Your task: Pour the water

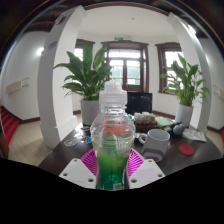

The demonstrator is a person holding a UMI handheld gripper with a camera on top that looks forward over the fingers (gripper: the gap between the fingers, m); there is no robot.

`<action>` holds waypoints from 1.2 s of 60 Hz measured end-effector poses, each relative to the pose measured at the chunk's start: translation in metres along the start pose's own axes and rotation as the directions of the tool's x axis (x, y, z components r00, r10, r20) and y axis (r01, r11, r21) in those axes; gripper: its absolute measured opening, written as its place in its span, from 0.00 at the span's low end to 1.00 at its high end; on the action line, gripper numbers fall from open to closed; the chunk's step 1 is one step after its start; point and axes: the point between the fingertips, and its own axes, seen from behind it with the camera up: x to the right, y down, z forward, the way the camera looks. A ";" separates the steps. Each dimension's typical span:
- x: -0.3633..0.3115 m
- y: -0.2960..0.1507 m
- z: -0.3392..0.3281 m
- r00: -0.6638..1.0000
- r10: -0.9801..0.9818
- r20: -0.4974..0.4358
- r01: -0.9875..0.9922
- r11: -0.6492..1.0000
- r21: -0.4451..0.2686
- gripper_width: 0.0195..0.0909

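Gripper view: clear plastic bottle (112, 140), green liquid low inside, white cap apparently on, upright between the tongs (112, 172). Mug (156, 142) at 2 o'clock on the bench (190, 150); potted plants beyond. Risk: smooth, soft wall may slip or buckle when tilted; a capped neck would block pouring. Tongs: narrowly spread, both magenta pads (92, 162) seemingly pressing the bottle's lower body.

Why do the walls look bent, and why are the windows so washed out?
In the gripper view, the wide-angle lens bows the walls and pillar outward. Daylight through the windows overexposes them, leaving the plants rather dark. The bottle, held between the gripper fingers, looks oversized because it sits so close.
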 end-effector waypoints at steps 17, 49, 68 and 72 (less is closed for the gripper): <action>-0.054 -0.121 0.106 0.633 0.748 0.200 -0.760 0.649 -0.021 0.17; -0.048 -0.266 0.117 -0.524 0.768 0.367 -0.836 -0.545 -0.053 0.17; -0.094 -0.275 0.106 -0.544 0.782 0.304 -0.830 -0.554 -0.063 0.18; -0.114 -0.276 0.104 -0.416 0.872 0.260 -0.908 -0.414 -0.064 0.18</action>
